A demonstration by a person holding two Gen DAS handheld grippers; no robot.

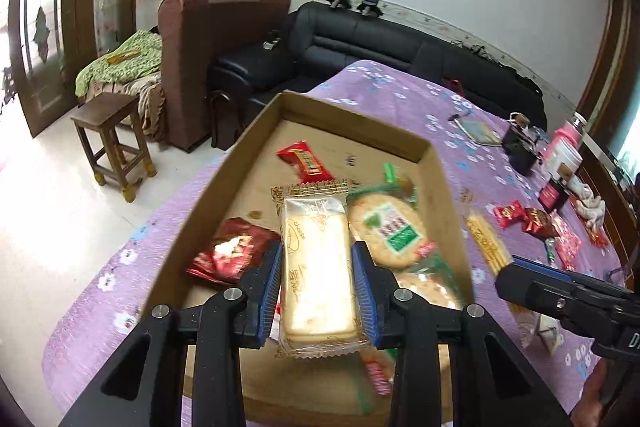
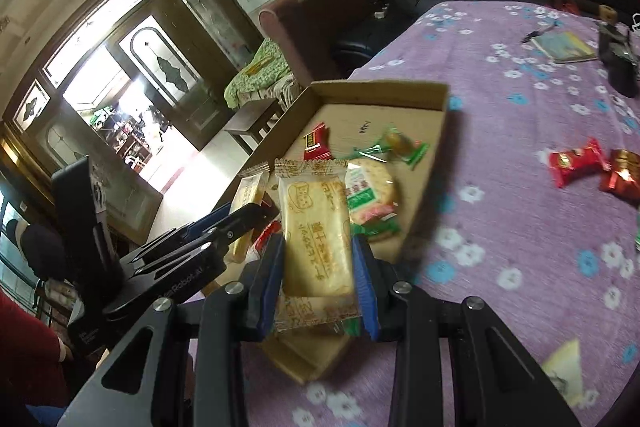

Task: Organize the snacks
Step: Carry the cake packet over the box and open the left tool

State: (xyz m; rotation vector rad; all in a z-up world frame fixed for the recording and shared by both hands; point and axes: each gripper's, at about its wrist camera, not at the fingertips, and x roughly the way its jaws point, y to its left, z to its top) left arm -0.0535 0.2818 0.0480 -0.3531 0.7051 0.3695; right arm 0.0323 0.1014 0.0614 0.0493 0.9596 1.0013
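Note:
A shallow cardboard box (image 1: 256, 131) lies on the purple flowered table; it also shows in the right wrist view (image 2: 400, 89). My left gripper (image 1: 318, 267) is shut on a clear-wrapped cheese cracker pack (image 1: 316, 267) held over the box. My right gripper (image 2: 318, 259) is shut on a second cracker pack (image 2: 316, 235) at the box's near right side. In the box lie a red candy (image 1: 304, 163), a dark red packet (image 1: 232, 255), round green-label crackers (image 1: 388, 227) and a green-wrapped candy (image 2: 396, 143). The right gripper shows at the left wrist view's right edge (image 1: 504, 277).
Loose red candies (image 2: 576, 163) and pink packets (image 1: 568, 243) lie on the cloth right of the box. A notebook (image 2: 564, 47), black items and jars (image 1: 564, 151) stand at the far right. A black sofa (image 1: 360, 43), brown armchair and wooden stool (image 1: 112, 139) stand beyond the table.

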